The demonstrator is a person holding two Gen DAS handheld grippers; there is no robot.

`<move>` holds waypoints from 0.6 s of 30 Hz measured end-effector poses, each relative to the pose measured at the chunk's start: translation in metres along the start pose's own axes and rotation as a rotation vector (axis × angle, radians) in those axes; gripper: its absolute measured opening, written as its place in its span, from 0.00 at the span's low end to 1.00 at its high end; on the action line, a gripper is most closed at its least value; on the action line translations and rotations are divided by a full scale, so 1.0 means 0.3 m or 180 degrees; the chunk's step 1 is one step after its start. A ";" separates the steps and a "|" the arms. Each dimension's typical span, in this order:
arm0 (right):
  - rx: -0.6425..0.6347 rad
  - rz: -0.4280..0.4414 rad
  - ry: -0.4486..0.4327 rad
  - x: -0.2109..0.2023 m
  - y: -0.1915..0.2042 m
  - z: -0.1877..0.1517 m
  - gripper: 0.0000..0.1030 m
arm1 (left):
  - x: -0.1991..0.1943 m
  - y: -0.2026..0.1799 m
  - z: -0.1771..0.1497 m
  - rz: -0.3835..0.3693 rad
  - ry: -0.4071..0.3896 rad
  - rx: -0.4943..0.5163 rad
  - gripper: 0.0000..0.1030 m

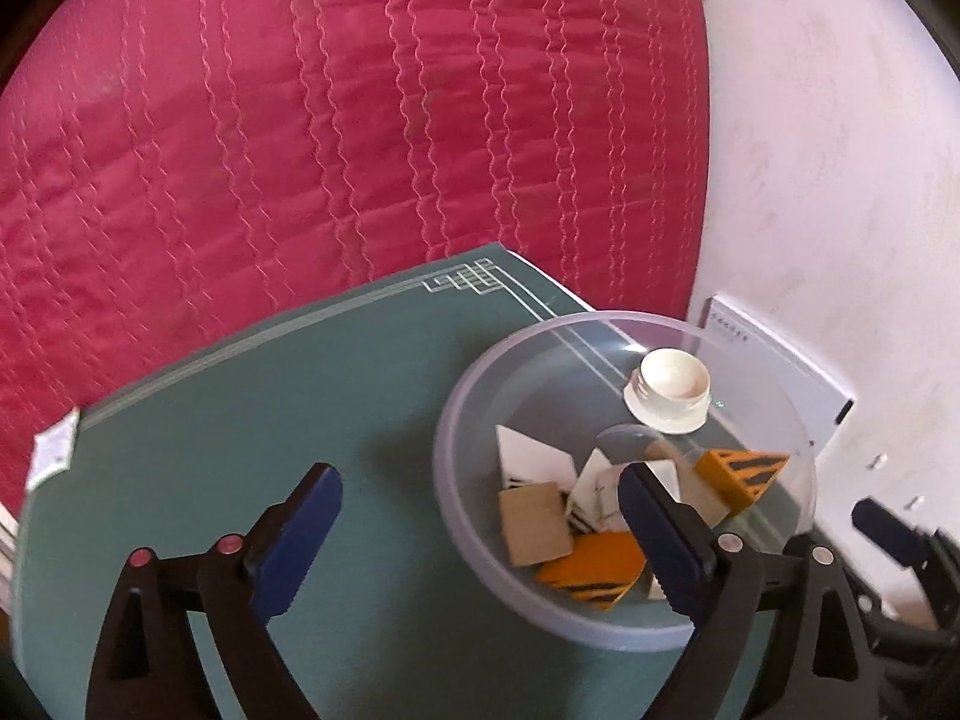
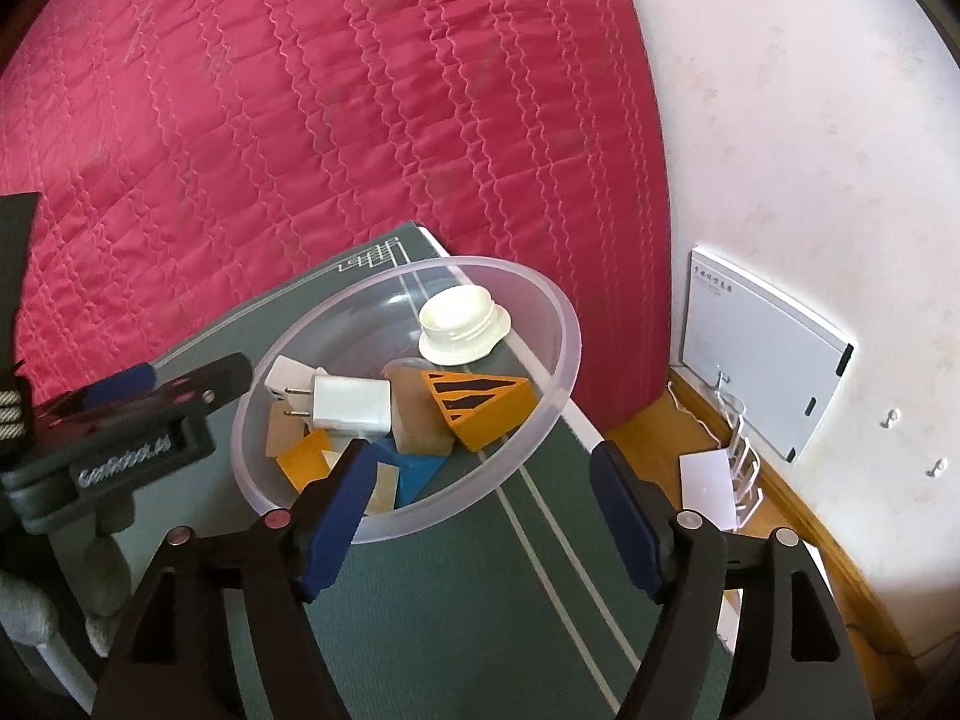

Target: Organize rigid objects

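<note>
Right wrist view: right gripper is held wide open, empty, beside clear bowl. Left gripper is likewise spread, nothing gripped.

The black plastic left gripper, at nine o'clock in the right wrist view, has raised letters that look like "GenRobot.ai". The flat white box at three o'clock has tiny print, too small to read.
</note>
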State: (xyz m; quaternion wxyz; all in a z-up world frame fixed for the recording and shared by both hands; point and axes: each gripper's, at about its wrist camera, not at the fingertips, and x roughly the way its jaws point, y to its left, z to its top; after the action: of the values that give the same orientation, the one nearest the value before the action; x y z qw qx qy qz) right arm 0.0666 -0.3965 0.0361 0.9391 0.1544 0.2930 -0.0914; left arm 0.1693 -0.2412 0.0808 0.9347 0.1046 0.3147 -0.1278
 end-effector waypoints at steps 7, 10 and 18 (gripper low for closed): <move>-0.0190 -0.0048 0.0058 0.017 0.032 -0.017 0.92 | -0.059 -0.009 -0.038 0.0287 -0.0132 0.0128 0.99; -0.0217 -0.0085 0.0010 0.010 0.034 -0.019 0.94 | -0.080 -0.008 -0.052 0.0368 -0.0164 0.0149 0.99; -0.0257 -0.0141 -0.0063 0.000 0.031 -0.016 0.98 | -0.141 -0.001 -0.087 0.0525 -0.0256 0.0146 0.99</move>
State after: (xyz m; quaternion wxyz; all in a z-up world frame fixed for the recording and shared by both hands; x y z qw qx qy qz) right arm 0.0666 -0.3861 0.0346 0.9452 0.1089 0.2905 -0.1018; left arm 0.1220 -0.2271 0.0866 0.9513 0.1463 0.2642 -0.0617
